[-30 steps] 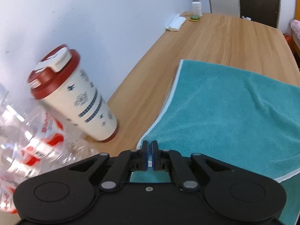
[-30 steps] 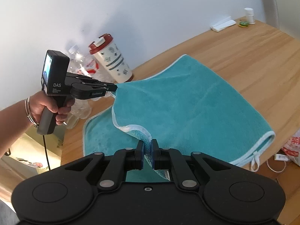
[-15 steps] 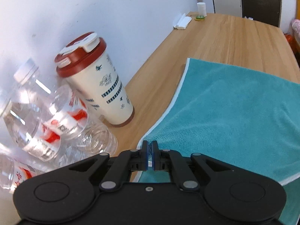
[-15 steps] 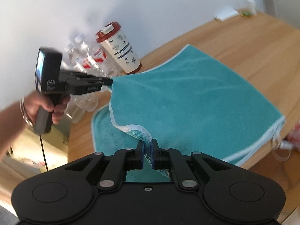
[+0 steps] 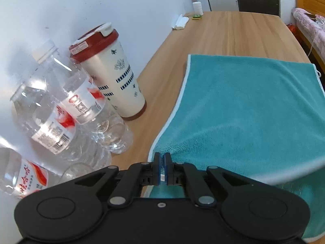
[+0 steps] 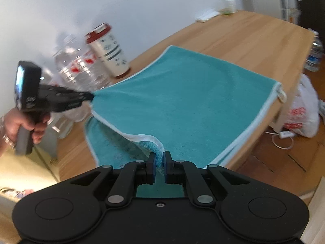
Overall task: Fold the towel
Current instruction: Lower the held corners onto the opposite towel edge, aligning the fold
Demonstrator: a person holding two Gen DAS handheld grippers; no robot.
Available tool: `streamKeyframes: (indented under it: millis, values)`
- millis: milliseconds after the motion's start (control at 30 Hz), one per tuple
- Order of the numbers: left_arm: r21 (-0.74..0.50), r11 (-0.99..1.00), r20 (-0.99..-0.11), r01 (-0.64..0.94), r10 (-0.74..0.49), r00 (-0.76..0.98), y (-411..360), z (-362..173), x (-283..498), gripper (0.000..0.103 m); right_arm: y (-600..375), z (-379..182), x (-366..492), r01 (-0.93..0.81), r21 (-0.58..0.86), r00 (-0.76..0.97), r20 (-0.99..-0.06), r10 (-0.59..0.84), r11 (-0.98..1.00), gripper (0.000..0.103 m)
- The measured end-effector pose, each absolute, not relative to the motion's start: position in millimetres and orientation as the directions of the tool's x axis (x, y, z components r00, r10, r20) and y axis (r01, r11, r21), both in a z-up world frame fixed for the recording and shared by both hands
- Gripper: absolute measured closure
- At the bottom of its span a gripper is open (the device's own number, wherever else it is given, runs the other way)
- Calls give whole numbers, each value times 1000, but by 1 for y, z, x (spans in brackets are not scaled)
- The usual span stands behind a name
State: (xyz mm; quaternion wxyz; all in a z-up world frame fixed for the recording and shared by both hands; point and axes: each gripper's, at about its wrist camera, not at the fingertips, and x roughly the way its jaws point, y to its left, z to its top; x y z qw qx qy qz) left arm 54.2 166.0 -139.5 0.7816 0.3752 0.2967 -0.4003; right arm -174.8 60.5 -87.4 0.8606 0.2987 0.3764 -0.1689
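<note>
A teal towel [image 5: 249,109] with a white hem lies across the wooden table [image 5: 233,32], its upper layer lifted and stretched taut over a lower layer [image 6: 113,150]. My left gripper [image 5: 161,158] is shut on the towel's left near corner. In the right wrist view the towel [image 6: 193,101] spreads toward the table's right edge. There the left gripper [image 6: 91,96] shows held in a hand, pinching the corner. My right gripper [image 6: 159,156] is shut on the towel's other near corner, the white hem bunched between its pads.
A cream cup with a red lid [image 5: 109,71] and several clear water bottles [image 5: 61,105] stand along the white wall at the left. A white bottle [image 5: 198,7] and small items sit at the table's far end. A plastic bag [image 6: 300,111] and cable lie on the floor to the right.
Both grippers have pulled back toward me with the towel corners, drawing the upper layer taut. The cup and bottles now appear further off and more upright in the left wrist view.
</note>
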Motion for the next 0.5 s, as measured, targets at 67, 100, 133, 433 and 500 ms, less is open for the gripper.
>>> streamKeyframes:
  millis: [67,100,133,433,500]
  values:
    - [352,394,-767,849,-399,503,168,-144,56,100,68,-90,-175,510,392,661,-748,-59,766,96]
    - [354,394,-767,849,-397,504,169,-145,57,100,71,-91,-175,505,393,662,-748,-52,769,96]
    - [355,393,-768,848,-395,505,169,-147,58,100,74,-92,-174,500,391,661,-749,-48,773,96]
    - [376,396,-755,837,-392,525,184,-147,68,100,101,-92,-160,435,386,646,-763,16,814,96]
    - [380,399,-754,834,-389,530,186,-148,70,100,105,-95,-155,427,379,637,-771,25,821,95]
